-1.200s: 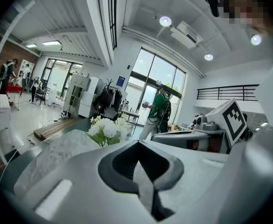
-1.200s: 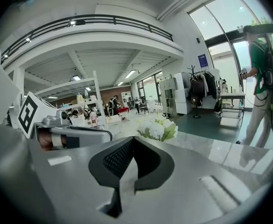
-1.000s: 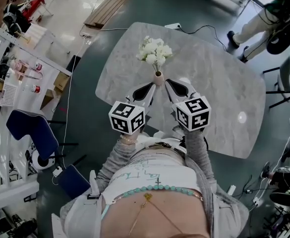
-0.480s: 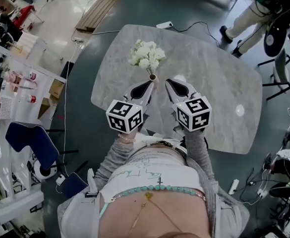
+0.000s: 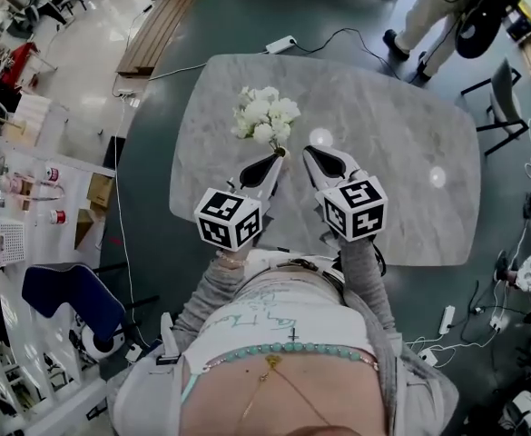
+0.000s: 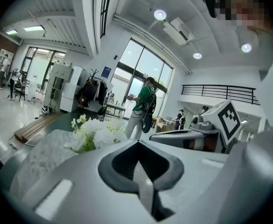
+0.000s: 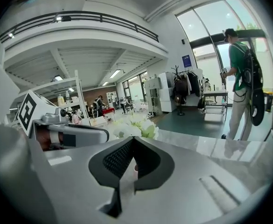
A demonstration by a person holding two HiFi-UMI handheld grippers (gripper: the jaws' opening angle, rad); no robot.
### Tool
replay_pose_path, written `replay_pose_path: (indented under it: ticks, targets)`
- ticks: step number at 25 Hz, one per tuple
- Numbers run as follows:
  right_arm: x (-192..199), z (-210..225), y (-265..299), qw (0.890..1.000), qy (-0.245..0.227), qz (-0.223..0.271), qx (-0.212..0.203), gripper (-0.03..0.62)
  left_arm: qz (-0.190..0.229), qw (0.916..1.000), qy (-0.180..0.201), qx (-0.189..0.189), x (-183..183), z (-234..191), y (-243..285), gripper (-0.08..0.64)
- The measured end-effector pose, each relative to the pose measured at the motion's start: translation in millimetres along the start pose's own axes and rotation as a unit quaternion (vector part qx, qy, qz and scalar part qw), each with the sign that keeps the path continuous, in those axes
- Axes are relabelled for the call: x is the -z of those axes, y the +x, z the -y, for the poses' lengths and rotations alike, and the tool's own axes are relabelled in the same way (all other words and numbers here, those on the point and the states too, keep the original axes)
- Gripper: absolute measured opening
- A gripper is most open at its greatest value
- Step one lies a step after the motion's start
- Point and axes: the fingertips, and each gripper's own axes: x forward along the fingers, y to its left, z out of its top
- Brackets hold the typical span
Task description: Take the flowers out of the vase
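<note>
White flowers stand in a small pale vase on the grey marble table. My left gripper is shut and empty, its tip right at the vase's near side; whether it touches, I cannot tell. My right gripper is shut and empty too, a little to the right of the vase. In the left gripper view the flowers rise beyond the closed jaws, left of centre, with the right gripper alongside. The right gripper view has the flowers just past its closed jaws and the left gripper at its left.
A person stands beyond the table's far right corner beside a chair. A power strip with a cable lies on the floor behind the table. Shelves and a blue chair are to my left.
Both grippers have edged forward toward the vase. The left tip now sits against the vase's near side, where earlier the vase showed between the two tips. Both stay shut.
</note>
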Motion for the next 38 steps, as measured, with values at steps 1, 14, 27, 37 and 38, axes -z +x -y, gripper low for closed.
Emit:
replay_pose_path:
  ticks: [1, 14, 27, 37, 38]
  targets:
    - [-0.1, -0.7, 3.6, 1.0, 0.001, -0.002, 0.003, 0.025, -0.003, 1.0, 0.0, 0.004, 0.4, -3.2, 0.1, 0.0]
    - [18.0, -1.9, 35.8, 0.998, 0.027, -0.023, 0.046, 0.025, -0.035, 0.9988, -0.003, 0.035, 12.0, -42.5, -2.4, 0.0]
    - [36.0, 1.4, 58.4, 0.996, 0.049, -0.045, 0.065, 0.025, -0.063, 0.996, -0.013, 0.062, 26.8, -57.8, 6.3, 0.0]
    - [50.4, 10.0, 77.7, 0.994, 0.059, -0.063, 0.068, 0.026, -0.08, 0.9946, -0.022, 0.063, 37.6, -72.2, 13.9, 0.0]
    - [51.9, 10.2, 79.7, 0.994, 0.06, -0.064, 0.068, 0.026, -0.082, 0.9944, -0.023, 0.063, 39.1, -73.6, 14.0, 0.0]
